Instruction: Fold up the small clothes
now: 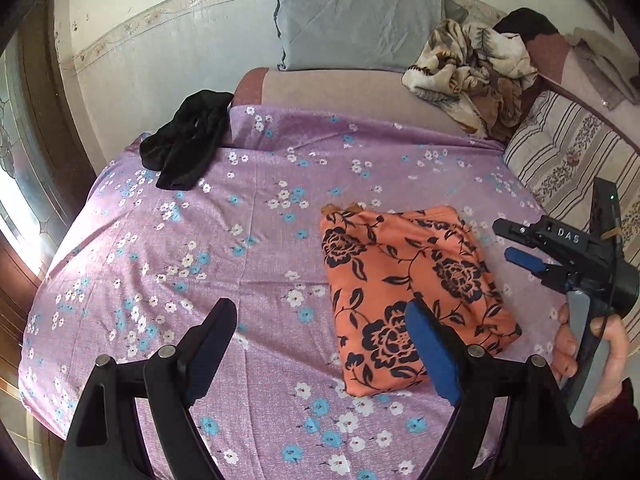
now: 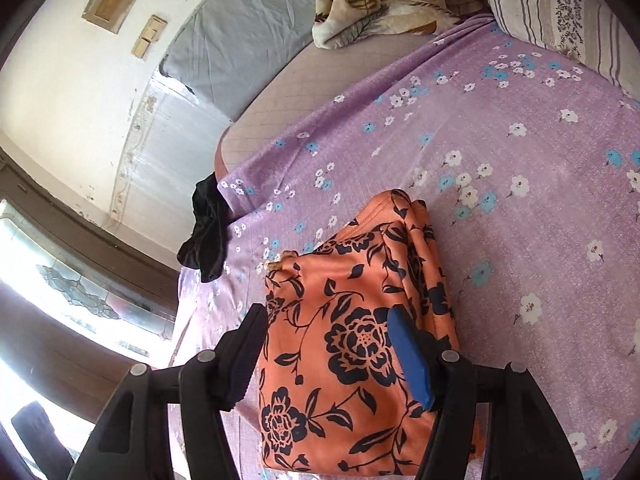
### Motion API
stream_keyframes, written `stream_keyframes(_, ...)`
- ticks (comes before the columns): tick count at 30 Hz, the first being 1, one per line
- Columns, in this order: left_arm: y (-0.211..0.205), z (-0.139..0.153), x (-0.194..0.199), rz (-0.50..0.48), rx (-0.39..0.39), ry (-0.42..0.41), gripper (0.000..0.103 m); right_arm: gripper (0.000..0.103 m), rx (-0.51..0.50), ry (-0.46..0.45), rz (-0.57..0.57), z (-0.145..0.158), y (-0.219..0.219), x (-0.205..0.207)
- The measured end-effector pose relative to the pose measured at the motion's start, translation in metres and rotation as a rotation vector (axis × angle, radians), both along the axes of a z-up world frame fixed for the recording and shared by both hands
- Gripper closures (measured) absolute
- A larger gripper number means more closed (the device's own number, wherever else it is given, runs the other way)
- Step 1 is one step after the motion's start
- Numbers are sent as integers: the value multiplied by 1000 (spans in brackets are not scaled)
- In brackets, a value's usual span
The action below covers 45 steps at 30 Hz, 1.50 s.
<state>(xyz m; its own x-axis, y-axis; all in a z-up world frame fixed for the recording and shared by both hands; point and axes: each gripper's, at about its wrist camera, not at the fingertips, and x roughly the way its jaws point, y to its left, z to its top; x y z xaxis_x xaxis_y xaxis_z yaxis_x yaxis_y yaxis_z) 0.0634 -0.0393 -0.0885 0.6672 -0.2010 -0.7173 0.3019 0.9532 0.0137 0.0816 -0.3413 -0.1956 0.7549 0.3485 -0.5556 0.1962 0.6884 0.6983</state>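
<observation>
Looks like your orange floral top (image 1: 404,292) is folded, both grippers, left (image 1: 320,344) and right (image 2: 324,344), are released, so grab the black garment (image 1: 186,138) next.

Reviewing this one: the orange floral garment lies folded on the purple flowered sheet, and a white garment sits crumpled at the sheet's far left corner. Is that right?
Not quite: the crumpled garment is black, not white, as the left wrist view shows. The rest holds: the orange floral garment lies folded on the purple flowered sheet.
</observation>
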Motion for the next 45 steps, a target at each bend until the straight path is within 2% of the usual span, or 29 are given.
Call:
stream_keyframes(3,-5,-4,4,10,-19,-25,7,37,7,-24,13,5,1,-2)
stream_keyframes(11,3,-62,40,101,71,25,7,37,-2,-1,62,1,-4,-7)
stream_keyframes(14,7,-75,53,112,84,44,7,37,-6,3,58,-2,-10,-7)
stream_keyframes(21,3,-73,71,86,79,-14,7,37,2,13,49,-4,-18,-5)
stream_keyframes(30,-19,-75,78,9,45,-23,7,37,-31,48,34,-12,-21,6)
stream_keyframes(39,-30,-89,86,-49,6,-11,7,37,-66,77,35,-17,-19,8)
stream_keyframes(45,-29,-106,97,-53,-12,55,7,37,-98,111,37,-26,-16,14)
